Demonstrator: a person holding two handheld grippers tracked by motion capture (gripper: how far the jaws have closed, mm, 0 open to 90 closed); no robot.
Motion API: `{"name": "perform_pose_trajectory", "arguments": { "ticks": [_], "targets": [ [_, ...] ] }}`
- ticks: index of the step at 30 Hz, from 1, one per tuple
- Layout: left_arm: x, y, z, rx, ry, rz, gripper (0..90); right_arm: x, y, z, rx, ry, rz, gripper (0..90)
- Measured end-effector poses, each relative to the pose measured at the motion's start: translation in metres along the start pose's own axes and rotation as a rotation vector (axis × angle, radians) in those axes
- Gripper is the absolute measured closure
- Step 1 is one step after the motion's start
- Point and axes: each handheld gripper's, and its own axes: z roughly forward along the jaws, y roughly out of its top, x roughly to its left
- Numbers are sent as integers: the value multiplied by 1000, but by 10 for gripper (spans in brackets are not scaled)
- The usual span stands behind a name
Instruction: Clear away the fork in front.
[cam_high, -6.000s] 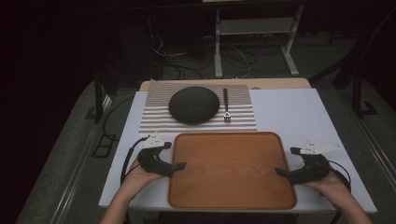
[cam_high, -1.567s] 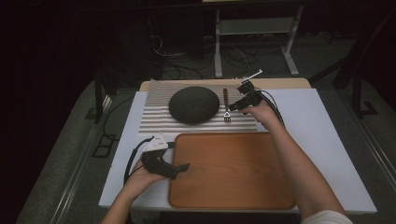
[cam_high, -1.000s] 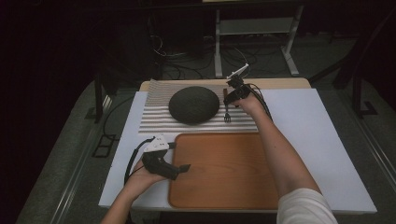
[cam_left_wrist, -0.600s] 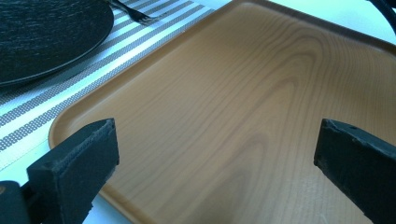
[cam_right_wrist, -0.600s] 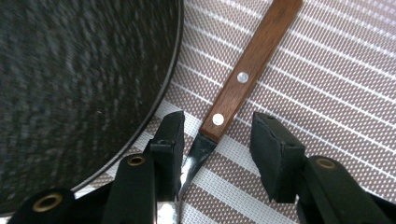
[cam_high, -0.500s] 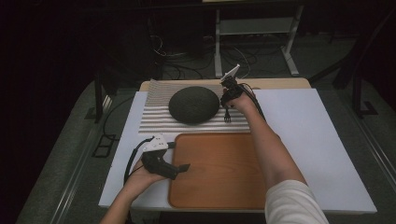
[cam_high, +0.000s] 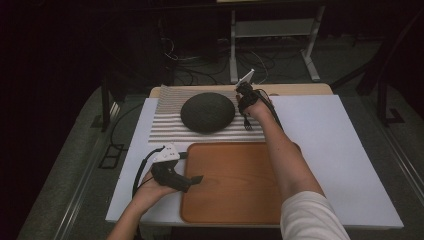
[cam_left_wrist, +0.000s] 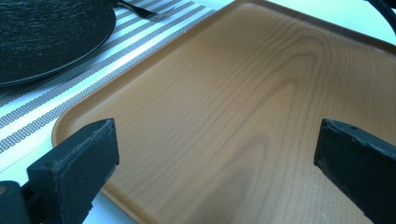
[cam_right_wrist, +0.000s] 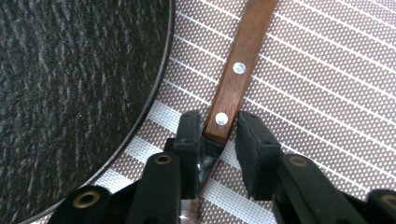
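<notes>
I used the rectangular brown wooden tray (cam_high: 240, 185) in front of me as my landmark. At the tray's left near edge my left hand-held gripper (cam_left_wrist: 215, 163) rested low over the rim, its two black jaws set wide apart with nothing but bare wood between them. Beyond the tray's far edge lay the grey-and-white striped placemat (cam_high: 170, 125), and on it sat the round dark textured plate (cam_high: 207, 112), just behind the tray's far left part. To the right of that plate, also beyond the tray's far edge, lay the fork with the riveted brown wooden handle (cam_right_wrist: 233, 79), flat on the placemat and close beside the plate's rim. My right hand-held gripper (cam_right_wrist: 219, 135) reached down over it there; its jaws had just been closing and stood narrow around the handle's lower end, where wood meets metal, the pads right against its sides.
</notes>
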Motion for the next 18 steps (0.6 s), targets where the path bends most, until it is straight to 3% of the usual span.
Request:
{"name": "perform_pose_trajectory", "arguments": {
  "ticks": [9, 18],
  "targets": [
    [0, 0, 0, 1, -1, 0, 0, 1, -1, 0, 3, -20, -25, 768],
    [0, 0, -1, 2, 1, 0, 0, -3, -5, -4, 6, 3, -43, 772]
  ]
}}
